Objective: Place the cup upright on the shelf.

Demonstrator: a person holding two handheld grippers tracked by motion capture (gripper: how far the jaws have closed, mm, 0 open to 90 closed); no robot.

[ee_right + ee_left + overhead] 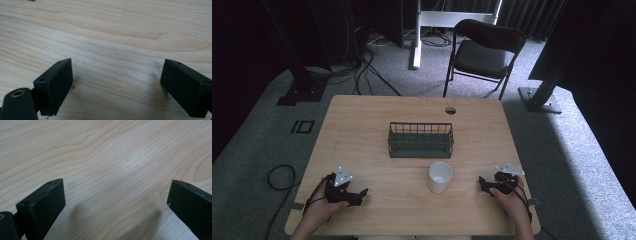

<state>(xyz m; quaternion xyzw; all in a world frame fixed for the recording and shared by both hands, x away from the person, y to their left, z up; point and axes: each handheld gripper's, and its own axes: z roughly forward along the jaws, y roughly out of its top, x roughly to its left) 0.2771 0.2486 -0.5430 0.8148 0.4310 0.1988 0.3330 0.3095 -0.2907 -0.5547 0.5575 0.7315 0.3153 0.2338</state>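
A white cup (440, 177) stands upright on the wooden table (362, 130), just in front of a dark wire basket (420, 140) at the table's middle. My left gripper (360, 194) rests near the front left edge, held by a hand, pointing right toward the cup. In the left gripper view that gripper (116, 200) stands open over bare wood. My right gripper (482, 183) sits at the front right, pointing left at the cup. The right gripper view shows it (116, 80) open too, nothing between the jaws.
A round cable hole (450, 110) lies near the table's far edge. Behind the table stands a black folding chair (482, 52). Cables (279, 177) trail on the grey carpet at left, and dark stands flank both sides.
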